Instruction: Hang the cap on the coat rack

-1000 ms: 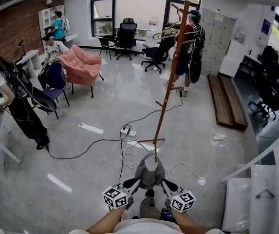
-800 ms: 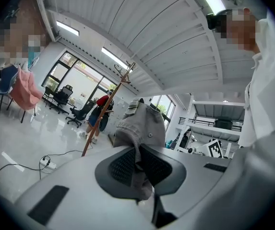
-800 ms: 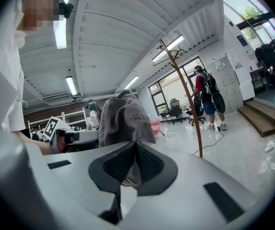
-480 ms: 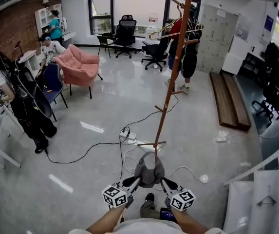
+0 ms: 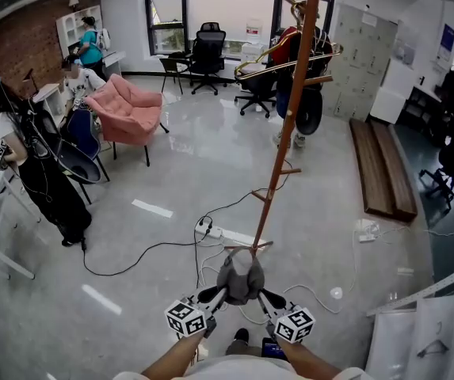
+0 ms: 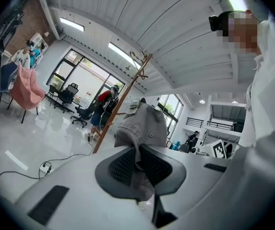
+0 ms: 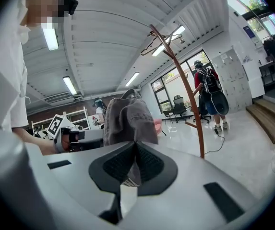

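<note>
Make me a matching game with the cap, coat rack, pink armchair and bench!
1 grey fabric cap
2 tall brown wooden coat rack
3 pink padded armchair
4 long low wooden bench

A on the floor, right side
B left side of the room
C pinched by left claw and right claw
D standing upright just beyond the cap

Pairs: 1-C, 2-D, 3-B, 4-A

Glossy grey floor [image 5: 330, 196], brick wall [image 5: 13, 46] — pink armchair [image 5: 131, 109] near windows [image 5: 215, 2]
</note>
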Tool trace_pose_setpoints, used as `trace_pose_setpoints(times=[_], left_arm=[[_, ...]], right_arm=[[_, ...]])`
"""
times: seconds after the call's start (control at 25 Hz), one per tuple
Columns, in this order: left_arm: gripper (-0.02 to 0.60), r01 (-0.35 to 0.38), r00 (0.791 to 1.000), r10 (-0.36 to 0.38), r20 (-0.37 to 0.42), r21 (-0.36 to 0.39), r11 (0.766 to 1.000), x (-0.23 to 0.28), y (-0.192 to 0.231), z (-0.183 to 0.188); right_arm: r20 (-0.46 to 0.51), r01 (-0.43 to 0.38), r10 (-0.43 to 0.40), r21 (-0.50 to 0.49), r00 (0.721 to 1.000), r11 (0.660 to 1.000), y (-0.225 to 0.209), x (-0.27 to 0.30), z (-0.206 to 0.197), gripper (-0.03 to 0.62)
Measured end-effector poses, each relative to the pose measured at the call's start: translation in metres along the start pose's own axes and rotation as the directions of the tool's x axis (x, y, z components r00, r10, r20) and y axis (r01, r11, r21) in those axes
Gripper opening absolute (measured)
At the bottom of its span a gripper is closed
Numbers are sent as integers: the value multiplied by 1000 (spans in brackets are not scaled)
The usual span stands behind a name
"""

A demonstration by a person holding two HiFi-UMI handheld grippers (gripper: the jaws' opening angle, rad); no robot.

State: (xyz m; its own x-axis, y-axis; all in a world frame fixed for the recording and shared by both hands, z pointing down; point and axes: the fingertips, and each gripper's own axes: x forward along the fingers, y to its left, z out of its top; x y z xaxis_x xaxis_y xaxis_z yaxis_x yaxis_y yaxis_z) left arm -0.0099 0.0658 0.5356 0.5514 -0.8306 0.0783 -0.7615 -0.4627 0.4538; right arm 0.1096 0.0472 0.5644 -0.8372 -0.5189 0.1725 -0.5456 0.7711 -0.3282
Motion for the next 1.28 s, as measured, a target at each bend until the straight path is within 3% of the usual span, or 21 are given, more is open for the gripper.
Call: trace_pose_setpoints(times=[0.56,1.04,1.28], left_arm=[[35,5,1000,-5,-28,4,1000,79,71,26],[35,140,986,-143,-90,-37,990,156,178,56],[35,217,965,-218,-149,-21,976,198,211,60]], right_arm=[[12,25,-25,1,1000,1000,-72,72,28,28],[1,198,-198,8,980,980,-128,165,43,28],[7,270,-270,33,963,962,-158,196,44,28]])
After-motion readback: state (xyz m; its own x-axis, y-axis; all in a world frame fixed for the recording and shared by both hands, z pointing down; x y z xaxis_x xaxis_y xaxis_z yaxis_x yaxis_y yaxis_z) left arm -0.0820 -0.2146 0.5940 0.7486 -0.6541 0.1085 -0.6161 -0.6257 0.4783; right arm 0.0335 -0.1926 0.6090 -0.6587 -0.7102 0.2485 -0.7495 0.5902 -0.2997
